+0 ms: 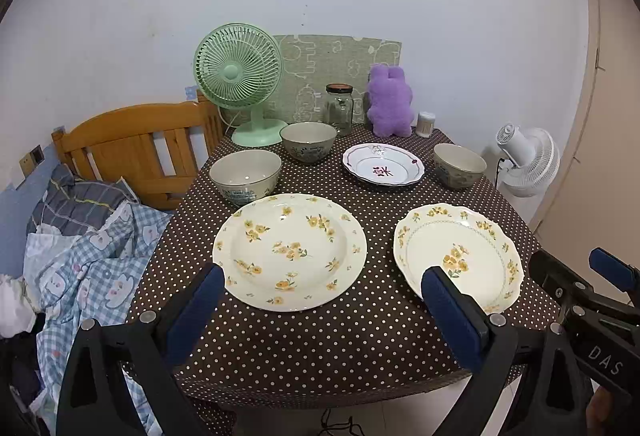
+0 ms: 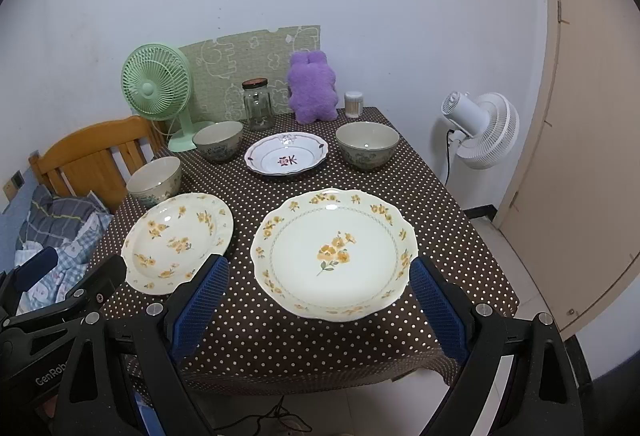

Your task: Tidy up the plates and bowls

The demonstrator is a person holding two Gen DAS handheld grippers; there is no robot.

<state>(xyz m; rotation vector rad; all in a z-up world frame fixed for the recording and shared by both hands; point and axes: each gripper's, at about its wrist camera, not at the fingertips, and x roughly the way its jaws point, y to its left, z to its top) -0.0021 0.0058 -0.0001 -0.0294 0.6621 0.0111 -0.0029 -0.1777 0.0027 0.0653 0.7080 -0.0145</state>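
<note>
Three plates and three bowls are laid out, all apart from one another, on a table (image 1: 360, 348) covered by a brown dotted cloth. At the near edge lie a round flowered plate (image 1: 289, 251) on the left and a scalloped flowered plate (image 2: 334, 254) on the right. Behind them, a white plate with a red mark (image 2: 286, 158) is set in the middle, flanked by a left bowl (image 1: 308, 141) and a right bowl (image 2: 367, 145); a third bowl (image 1: 245, 171) is placed at the left edge, just behind the round plate.

Both grippers are held above the near edge of the table. The left gripper (image 1: 324, 300) is spread wide, with nothing between its blue pads, and the round plate is framed between them. The right gripper (image 2: 320, 296) is likewise spread wide and empty, with the scalloped plate seen between its pads. From neither view can it be told how high above the plates the pads are held.

Along the wall are seen a green fan (image 1: 240, 76), a glass jar (image 1: 339, 108), a purple plush toy (image 1: 390, 102) and a small lidded container (image 2: 354, 103), whose contents are too small to be made out. A white fan (image 2: 480, 130) is seen beyond the table's right side, its base hidden by the table. Bedding (image 1: 92, 260) at the left is cut off by the left gripper's frame.
</note>
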